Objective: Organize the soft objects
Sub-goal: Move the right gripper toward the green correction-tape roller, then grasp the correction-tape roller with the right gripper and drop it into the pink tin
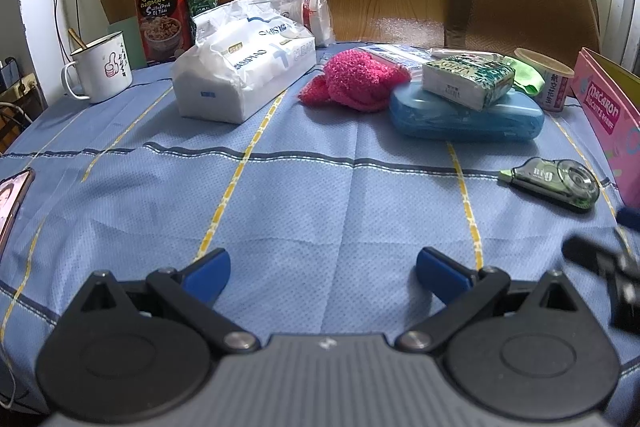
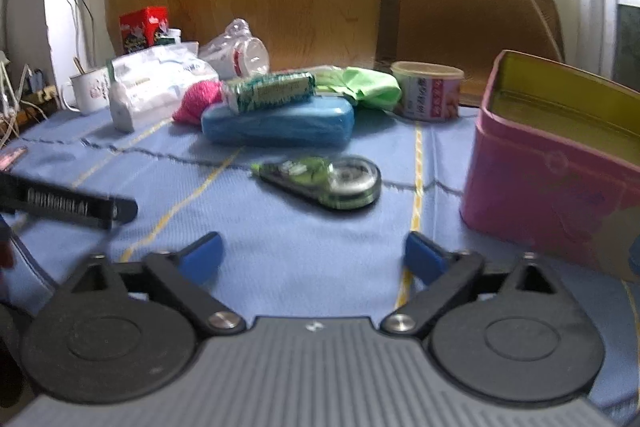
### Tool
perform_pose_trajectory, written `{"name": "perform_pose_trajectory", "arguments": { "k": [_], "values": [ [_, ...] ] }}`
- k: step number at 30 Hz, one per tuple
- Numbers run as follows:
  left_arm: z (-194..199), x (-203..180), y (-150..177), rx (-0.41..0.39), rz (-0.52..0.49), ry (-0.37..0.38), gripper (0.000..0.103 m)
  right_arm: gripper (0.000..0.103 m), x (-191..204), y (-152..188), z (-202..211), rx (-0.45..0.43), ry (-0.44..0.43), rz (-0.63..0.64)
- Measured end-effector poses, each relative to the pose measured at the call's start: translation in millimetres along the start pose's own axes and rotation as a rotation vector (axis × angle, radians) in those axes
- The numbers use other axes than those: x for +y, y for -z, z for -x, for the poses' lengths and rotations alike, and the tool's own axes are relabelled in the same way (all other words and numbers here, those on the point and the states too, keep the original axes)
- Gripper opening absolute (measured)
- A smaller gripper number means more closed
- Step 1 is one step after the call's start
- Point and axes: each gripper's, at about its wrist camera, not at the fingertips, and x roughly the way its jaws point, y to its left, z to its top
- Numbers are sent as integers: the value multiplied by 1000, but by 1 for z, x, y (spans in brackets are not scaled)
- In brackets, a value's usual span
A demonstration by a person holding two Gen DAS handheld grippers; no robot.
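Note:
A fuzzy pink cloth (image 1: 354,79) (image 2: 198,101) lies at the back of the blue tablecloth, beside a blue case (image 1: 466,117) (image 2: 278,123). On that case rests a green-and-white tissue pack (image 1: 468,79) (image 2: 268,91). A light green cloth (image 1: 528,77) (image 2: 370,87) lies behind it. An open pink tin box (image 1: 608,115) (image 2: 560,171) stands at the right. My left gripper (image 1: 323,271) hovers open over bare cloth near the front. My right gripper (image 2: 313,259) is open too, with nothing between its fingers, short of a green correction-tape dispenser (image 2: 324,181) (image 1: 556,181).
A large white tissue bag (image 1: 240,75), a white mug (image 1: 100,69), a red snack tin (image 1: 162,9) and a bagged bottle (image 1: 308,9) stand at the back left. A small round cup (image 1: 554,83) sits at the back right. A phone (image 1: 12,203) lies at the left edge.

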Motion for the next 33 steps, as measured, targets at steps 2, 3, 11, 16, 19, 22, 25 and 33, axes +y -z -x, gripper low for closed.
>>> {"name": "perform_pose_trajectory", "arguments": {
  "k": [2,3,11,16,19,22,25,33],
  "values": [
    [0,0,0,0,0,0,103,82,1,-8,-8,-3,9,56],
    [0,0,0,0,0,-1,103,80,1,-12,-13,0,17,94],
    [0,1,1,3,9,0,103,78,-6,-39,-55,66,3,222],
    [0,2,1,2,9,2,103,62,-23,-41,-57,86,-66,94],
    [-1,3,1,3,11,6,103,57,-17,-31,-45,67,-63,97],
    [0,5,-1,15,9,43,103,57,-3,-17,-25,57,-91,109],
    [9,3,-3,18,-6,187,100,57,15,0,-1,38,-127,126],
    [15,-20,-15,117,0,516,89,75,13,14,14,14,-122,98]
  ]
}}
